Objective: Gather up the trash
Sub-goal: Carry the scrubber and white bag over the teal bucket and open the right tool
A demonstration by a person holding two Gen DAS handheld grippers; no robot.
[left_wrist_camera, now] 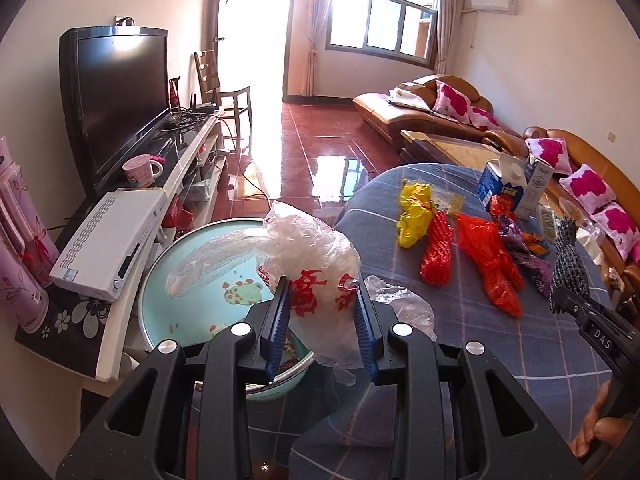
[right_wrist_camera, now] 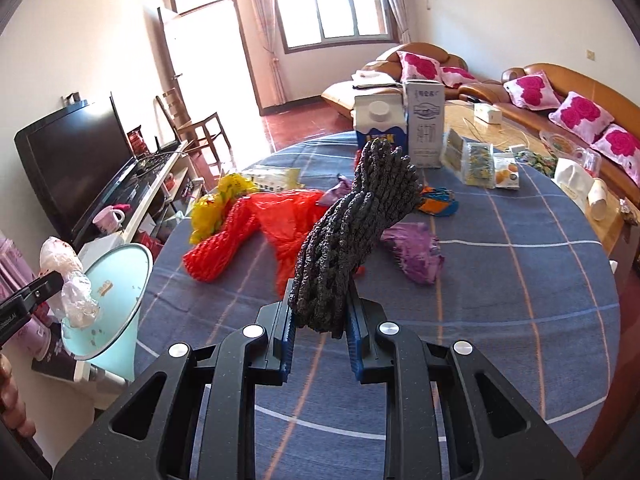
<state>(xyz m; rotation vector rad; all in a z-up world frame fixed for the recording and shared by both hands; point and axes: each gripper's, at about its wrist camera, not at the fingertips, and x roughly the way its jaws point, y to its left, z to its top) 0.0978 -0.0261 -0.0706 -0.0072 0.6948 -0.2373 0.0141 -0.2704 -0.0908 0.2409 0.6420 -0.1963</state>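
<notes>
Left gripper (left_wrist_camera: 322,312): jaws clamped on a crumpled clear plastic bag (left_wrist_camera: 316,264) with red print, held just above the near rim of a pale-blue basin (left_wrist_camera: 192,248) that stands at the bench's left edge. The basin lies directly ahead of and below these jaws, so the left hand is the nearer one for a drop. Right gripper (right_wrist_camera: 320,332): jaws clamped on a black foam net (right_wrist_camera: 352,232), its long axis rising away from the jaws, over the bench (right_wrist_camera: 500,300); the basin lies well to its left. On the blue checked cloth remain a yellow wrapper (left_wrist_camera: 416,214), a red foam net (left_wrist_camera: 436,252), a red bag (left_wrist_camera: 490,260) and cartons (right_wrist_camera: 400,132). Beyond: television (left_wrist_camera: 116,100), sofa (left_wrist_camera: 424,108), tiled floor.
</notes>
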